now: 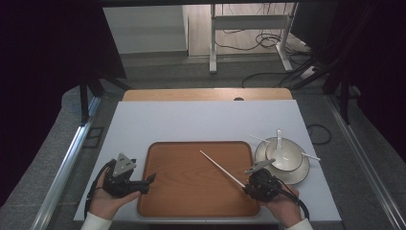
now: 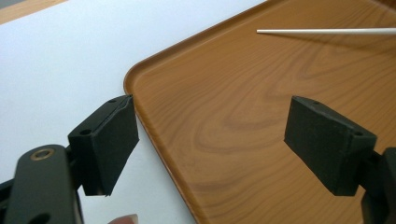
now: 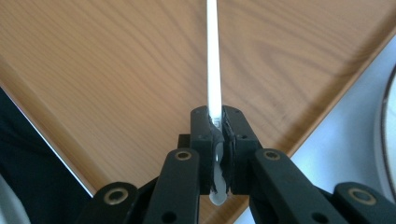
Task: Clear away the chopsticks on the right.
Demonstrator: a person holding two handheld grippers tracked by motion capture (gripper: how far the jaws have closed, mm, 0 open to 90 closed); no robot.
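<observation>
A brown wooden tray (image 1: 167, 201) lies on the white table mat. My right gripper (image 1: 245, 186) is shut on one end of a white chopstick (image 1: 220, 166), which slants up and left over the tray. From the right gripper view the chopstick (image 3: 213, 56) runs straight out from between the pressed jaws, with the tray (image 3: 116, 70) below. My left gripper (image 1: 152, 179) stands open at the tray's left edge, nothing between its jaws. Seen from the left gripper view, one jaw is over the mat and the other over the tray (image 2: 224, 121), with the chopstick (image 2: 327, 31) farther off.
A white bowl with a spoon (image 1: 279, 139) in it sits on a plate (image 1: 297, 175) just right of the tray, a second white chopstick (image 1: 309, 155) lying across the plate. The wooden table edge (image 1: 206, 94) runs along the back. A metal rail (image 1: 62, 172) flanks the left side.
</observation>
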